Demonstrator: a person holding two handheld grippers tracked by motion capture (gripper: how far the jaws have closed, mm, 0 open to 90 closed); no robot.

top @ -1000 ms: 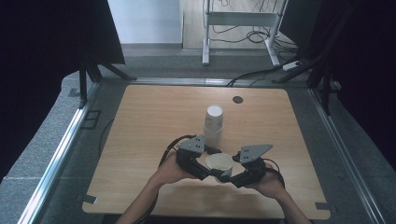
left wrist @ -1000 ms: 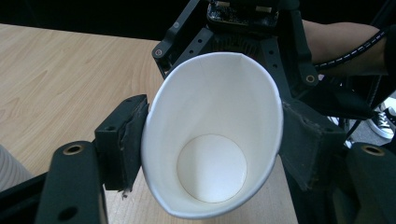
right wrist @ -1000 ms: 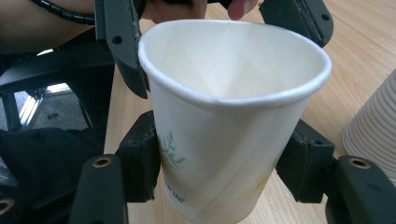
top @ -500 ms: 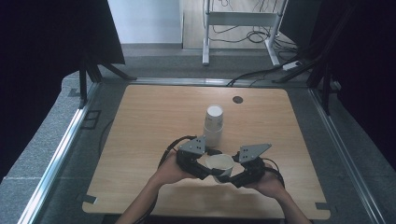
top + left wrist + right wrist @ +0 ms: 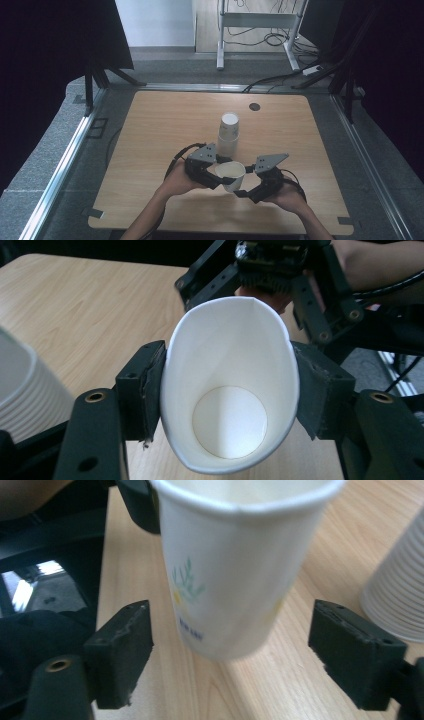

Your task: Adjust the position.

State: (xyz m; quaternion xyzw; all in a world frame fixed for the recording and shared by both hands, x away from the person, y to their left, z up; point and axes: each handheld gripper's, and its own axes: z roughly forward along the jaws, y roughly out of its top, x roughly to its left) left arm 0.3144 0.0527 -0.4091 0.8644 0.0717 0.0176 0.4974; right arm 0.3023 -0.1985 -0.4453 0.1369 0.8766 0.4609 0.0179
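A matt white paper cup (image 5: 230,385) is showing a smooth inside; the table (image 5: 160,125) is looking like pale, matt wood grain.

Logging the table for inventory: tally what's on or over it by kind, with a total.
Single paper cup, squeezed in the left gripper: 1
Stack of paper cups, upright on the table: 1
Grippers, left and right gripper: 2
Dark round spot near the far edge: 1
Total: 5
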